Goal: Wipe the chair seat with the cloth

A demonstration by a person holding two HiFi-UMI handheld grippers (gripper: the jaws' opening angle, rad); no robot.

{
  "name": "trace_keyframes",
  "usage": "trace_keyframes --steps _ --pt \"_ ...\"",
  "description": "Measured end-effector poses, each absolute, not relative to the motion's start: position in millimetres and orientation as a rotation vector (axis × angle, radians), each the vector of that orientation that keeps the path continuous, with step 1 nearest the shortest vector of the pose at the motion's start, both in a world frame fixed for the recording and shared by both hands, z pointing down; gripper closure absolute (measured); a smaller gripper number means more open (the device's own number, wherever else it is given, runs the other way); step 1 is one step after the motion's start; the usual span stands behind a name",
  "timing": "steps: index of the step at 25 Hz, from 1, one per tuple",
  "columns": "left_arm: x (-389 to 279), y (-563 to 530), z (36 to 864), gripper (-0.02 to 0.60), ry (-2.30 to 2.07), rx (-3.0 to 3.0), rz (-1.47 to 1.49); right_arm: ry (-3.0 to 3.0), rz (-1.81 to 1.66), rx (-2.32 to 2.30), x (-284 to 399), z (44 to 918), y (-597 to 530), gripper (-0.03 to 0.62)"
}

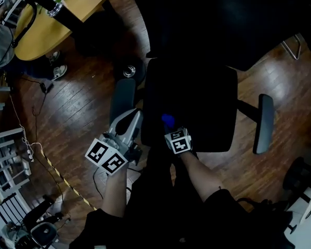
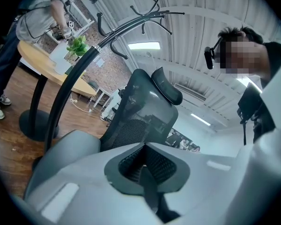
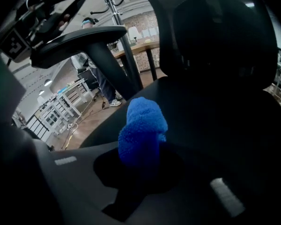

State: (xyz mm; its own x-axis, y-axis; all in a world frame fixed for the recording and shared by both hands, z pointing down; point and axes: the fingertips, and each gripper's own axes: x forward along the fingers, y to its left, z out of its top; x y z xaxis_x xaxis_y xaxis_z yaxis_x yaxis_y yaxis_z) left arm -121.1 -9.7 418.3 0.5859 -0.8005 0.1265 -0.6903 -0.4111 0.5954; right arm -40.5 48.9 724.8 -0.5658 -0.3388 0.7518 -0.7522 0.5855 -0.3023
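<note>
Wood floor (image 1: 78, 102) all round. Black chair (image 1: 197, 45) fills the mid of the head view, backrest at top. Its seat (image 1: 197, 108) is a dark slab below that, too dark to show any surface detail. Round wood table (image 1: 78, 7) at top L on a dark post. In the L gripper view a person (image 2: 37, 18) stands at it, a green plant (image 2: 77, 46) on top and a coat rack (image 2: 131, 18) nearby.

L armrest (image 1: 123, 98) is grey and sits just beside the seat's L edge. R armrest (image 1: 263, 122) stands out on a strut, apart from the seat's R edge.

L gripper (image 1: 130, 119) is at the near end of the L armrest and points up along it. Its own view shows the jaws pressed together w/ nothing btw them and the chair back beyond. Can't tell if it touches the armrest.

R gripper (image 1: 169, 125) is over the seat's front L part, near the front edge. Its jaws are clamped on the cloth (image 3: 141, 130), a fuzzy blue wad that sticks out past the tips toward the backrest. In the head view the cloth shows as a small blue spot over the seat, just ahead of the R gripper's marker cube (image 1: 178, 140). Can't tell if the cloth touches the seat.
</note>
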Motion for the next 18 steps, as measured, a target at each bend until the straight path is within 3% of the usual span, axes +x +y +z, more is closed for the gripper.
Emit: trace_keyframes --steps 13,18 --pt "-119 -10 421 0.581 -1.201 2.187 -0.224 -1.885 0.770 1.297 229 713 36 0.556" --pt "-115 -9 422 0.581 -1.207 2.185 -0.205 -1.861 0.753 1.321 257 708 37 0.556"
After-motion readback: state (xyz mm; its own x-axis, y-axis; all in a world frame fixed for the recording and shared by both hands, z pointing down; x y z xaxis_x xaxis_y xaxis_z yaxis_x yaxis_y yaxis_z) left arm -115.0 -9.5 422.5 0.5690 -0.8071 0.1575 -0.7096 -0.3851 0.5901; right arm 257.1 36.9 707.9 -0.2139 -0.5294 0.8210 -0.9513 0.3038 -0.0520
